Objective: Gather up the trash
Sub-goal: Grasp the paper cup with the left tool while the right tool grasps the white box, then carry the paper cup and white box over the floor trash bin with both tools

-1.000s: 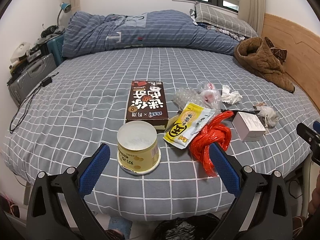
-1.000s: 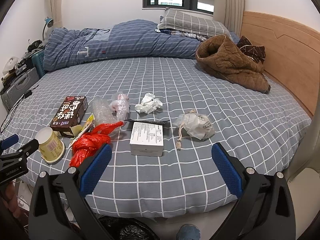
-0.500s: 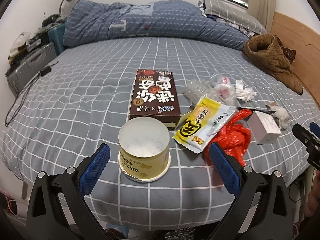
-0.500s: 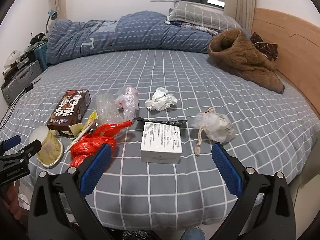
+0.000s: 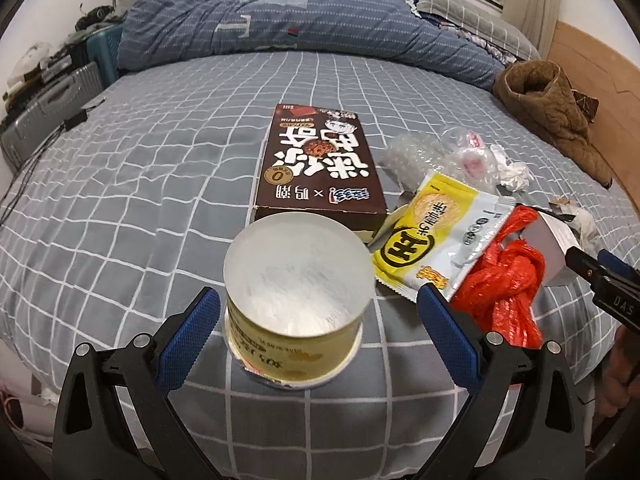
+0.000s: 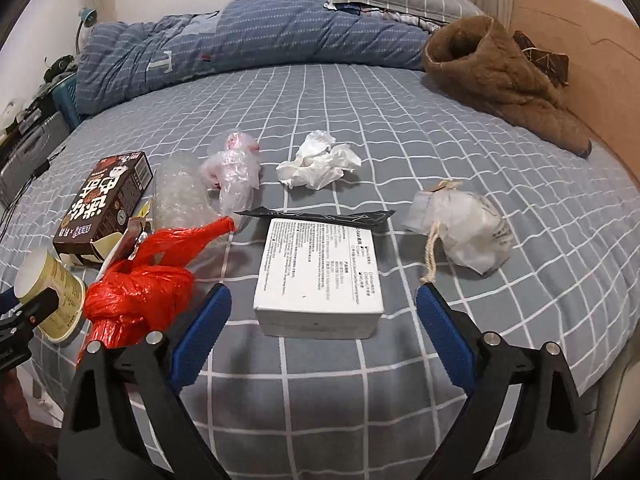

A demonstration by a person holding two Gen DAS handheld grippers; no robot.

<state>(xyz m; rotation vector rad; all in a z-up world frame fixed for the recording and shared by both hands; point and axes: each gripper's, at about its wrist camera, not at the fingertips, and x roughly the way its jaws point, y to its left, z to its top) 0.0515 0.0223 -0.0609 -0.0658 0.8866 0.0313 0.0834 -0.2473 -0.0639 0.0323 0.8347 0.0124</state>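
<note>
Trash is scattered along the near edge of the bed [image 6: 400, 128], nothing collected so far. The left gripper [image 5: 318, 330] is spread wide around the yellow cup [image 5: 296, 304] (upside down, by the look of it), with the pads flanking it but not pressing, so nothing is grasped. The right gripper [image 6: 322, 326] is also released, its jaws having just been closing a little, with the white box [image 6: 320, 276] lined up ahead between them and no contact made.

Where it could be messed up: the cup looks light and sits right at the bed's near edge, so it could be knocked off onto the floor if one pad is bumped into it first. The mattress is soft, so the box could be pushed down or skidded away instead of being pinched. The red plastic bag [image 6: 140, 292] lies just beside the right gripper's left finger and could be snagged along by accident (same for the yellow snack wrapper [image 5: 440, 240] near the cup).
</note>
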